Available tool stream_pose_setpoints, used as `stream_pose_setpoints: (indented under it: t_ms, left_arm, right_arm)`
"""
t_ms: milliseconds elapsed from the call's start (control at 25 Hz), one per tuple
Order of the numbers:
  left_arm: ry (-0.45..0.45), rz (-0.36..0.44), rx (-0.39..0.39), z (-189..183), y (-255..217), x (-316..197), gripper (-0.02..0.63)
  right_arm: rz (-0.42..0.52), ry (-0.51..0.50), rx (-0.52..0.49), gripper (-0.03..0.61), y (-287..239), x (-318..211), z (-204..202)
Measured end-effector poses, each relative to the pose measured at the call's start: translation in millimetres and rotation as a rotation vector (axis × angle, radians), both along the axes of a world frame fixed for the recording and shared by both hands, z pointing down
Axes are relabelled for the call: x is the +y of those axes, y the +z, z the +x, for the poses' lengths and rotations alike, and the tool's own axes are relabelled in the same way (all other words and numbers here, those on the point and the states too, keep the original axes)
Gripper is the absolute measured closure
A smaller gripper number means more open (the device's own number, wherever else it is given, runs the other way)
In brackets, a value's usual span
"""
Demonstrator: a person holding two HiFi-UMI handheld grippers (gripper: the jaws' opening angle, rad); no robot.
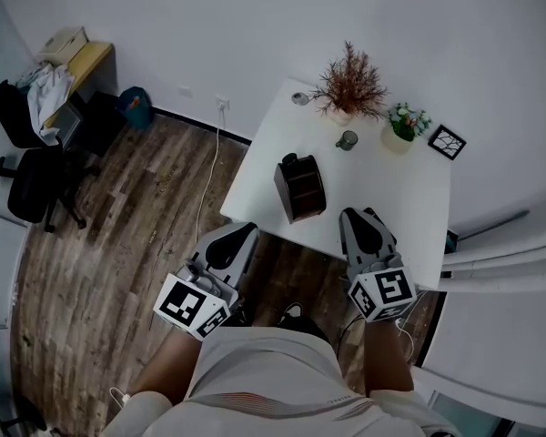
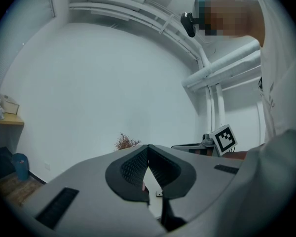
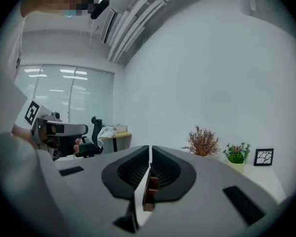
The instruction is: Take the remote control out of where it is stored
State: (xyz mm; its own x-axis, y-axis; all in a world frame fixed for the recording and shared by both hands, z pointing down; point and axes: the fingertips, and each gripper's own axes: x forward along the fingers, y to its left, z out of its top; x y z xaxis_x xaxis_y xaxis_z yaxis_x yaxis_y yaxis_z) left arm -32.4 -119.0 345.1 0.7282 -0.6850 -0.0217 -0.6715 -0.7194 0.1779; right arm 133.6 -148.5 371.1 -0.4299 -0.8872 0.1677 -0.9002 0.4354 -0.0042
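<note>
A dark brown wooden storage box (image 1: 300,189) stands on the white table (image 1: 382,189), near its front left edge. A black object, apparently the remote control (image 1: 289,160), sticks up at the box's far end. My left gripper (image 1: 239,232) is held off the table's front left corner, jaws shut and empty. My right gripper (image 1: 356,217) hovers over the table's front edge, right of the box, also shut with nothing in it. In the right gripper view the box (image 3: 149,191) shows through the slit under the shut jaws of the right gripper (image 3: 151,148). The left gripper (image 2: 148,147) points toward the table.
At the table's back stand a dried brown plant (image 1: 350,85), a small green plant (image 1: 406,124), a black picture frame (image 1: 447,141) and a small cup (image 1: 347,139). A black office chair (image 1: 32,185) and a desk (image 1: 73,66) stand at the far left on the wooden floor.
</note>
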Motion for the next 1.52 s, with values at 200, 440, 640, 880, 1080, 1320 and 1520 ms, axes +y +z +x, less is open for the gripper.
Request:
stream_pose_setpoints:
  t_ms: [200, 440, 640, 880, 1080, 1320, 1520]
  left_arm:
    - [-0.007, -0.018, 0.002, -5, 8, -2, 0.606]
    - [-0.034, -0.048, -0.003, -18, 21, -4, 0.606]
    - [-0.069, -0.069, 0.000, -33, 28, -10, 0.606]
    - [-0.088, -0.095, -0.003, -44, 37, -12, 0.606]
    - [-0.113, -0.117, -0.009, -55, 43, -17, 0.606]
    - [-0.128, -0.115, -0.013, -64, 46, -24, 0.606]
    - [-0.122, -0.122, -0.015, -65, 48, -26, 0.606]
  right_arm:
    - [-0.060, -0.064, 0.124, 0.528, 11, -30, -13]
    - [-0.130, -0.105, 0.192, 0.416, 38, -77, -32]
    - [-0.173, -0.135, 0.270, 0.394, 73, -118, -51]
    - [-0.241, -0.145, 0.337, 0.388, 117, -152, -65]
    - [-0.292, -0.136, 0.372, 0.376, 147, -169, -67]
    - [-0.309, -0.109, 0.387, 0.377, 166, -179, -65]
    - [-0.307, -0.119, 0.346, 0.379, 167, -182, -68]
